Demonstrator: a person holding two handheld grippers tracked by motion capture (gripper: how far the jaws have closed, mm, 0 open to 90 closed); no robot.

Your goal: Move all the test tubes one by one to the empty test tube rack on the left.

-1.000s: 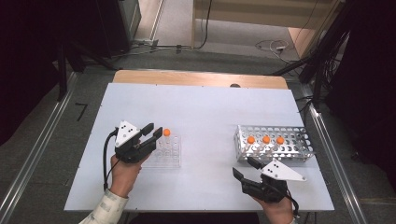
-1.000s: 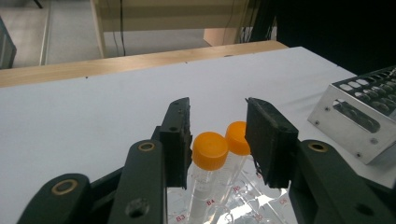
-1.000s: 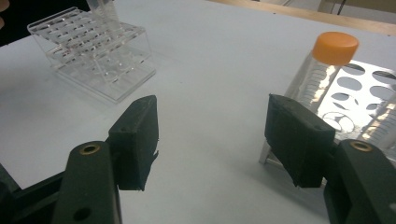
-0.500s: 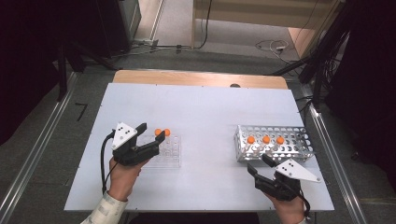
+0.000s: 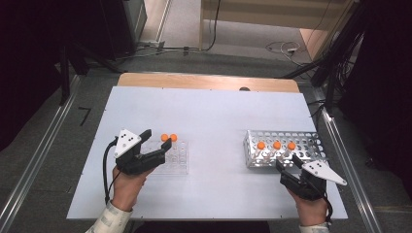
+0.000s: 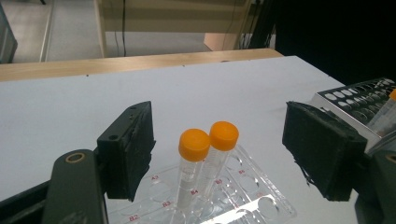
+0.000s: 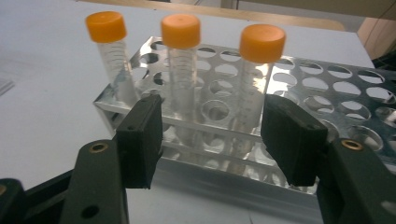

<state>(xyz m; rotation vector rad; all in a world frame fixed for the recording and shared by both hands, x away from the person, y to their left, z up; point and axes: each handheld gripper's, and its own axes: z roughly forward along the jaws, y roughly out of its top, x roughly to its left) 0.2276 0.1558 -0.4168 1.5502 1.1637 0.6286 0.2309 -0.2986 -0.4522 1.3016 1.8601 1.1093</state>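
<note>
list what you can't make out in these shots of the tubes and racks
- Clear rack, left gripper view: near end cut off by the bottom edge; most well labels too small to read.
- Metal rack, right gripper view: right end runs off the frame; the right gripper hides part of its front.
- Tubes, high view: too small to tell any contents.
- Left tube, right gripper view: blurred.

In the left gripper view, the clear rack [image 6: 224, 205] is running off the bottom edge, hiding the tube [image 6: 191, 172] bottoms; the metal rack [image 6: 359, 100] is being cut off at the right edge.
</note>
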